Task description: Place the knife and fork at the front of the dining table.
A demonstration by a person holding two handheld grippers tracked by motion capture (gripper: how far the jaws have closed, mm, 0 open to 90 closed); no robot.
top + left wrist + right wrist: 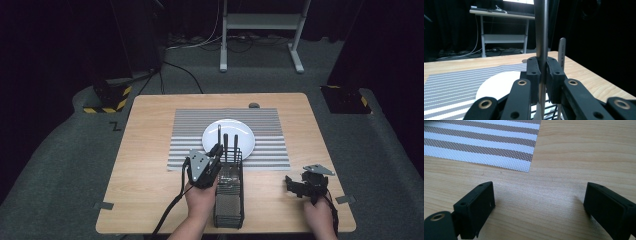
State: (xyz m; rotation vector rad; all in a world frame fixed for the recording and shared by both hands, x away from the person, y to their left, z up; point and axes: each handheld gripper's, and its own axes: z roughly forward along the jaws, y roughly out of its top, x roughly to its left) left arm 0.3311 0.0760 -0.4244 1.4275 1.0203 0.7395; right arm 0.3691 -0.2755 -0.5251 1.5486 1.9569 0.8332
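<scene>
A black wire cutlery basket point(229, 202) stands at the table's front middle with three metal utensils upright in it. My left gripper point(218, 150) is at the basket's far left corner, shut on the handle of the leftmost utensil point(219, 133). In the left gripper view the jaws point(542, 72) clamp that round steel handle point(541, 30), and a second handle point(561, 53) stands just behind. My right gripper point(295, 184) rests low over the bare wood at the front right, open and holding nothing point(537, 202).
A white plate point(245, 131) lies on a grey-and-white striped placemat point(190, 125) beyond the basket. The mat's near corner point(486, 142) lies ahead of my right gripper. A small dark object point(254, 105) sits at the table's far edge.
</scene>
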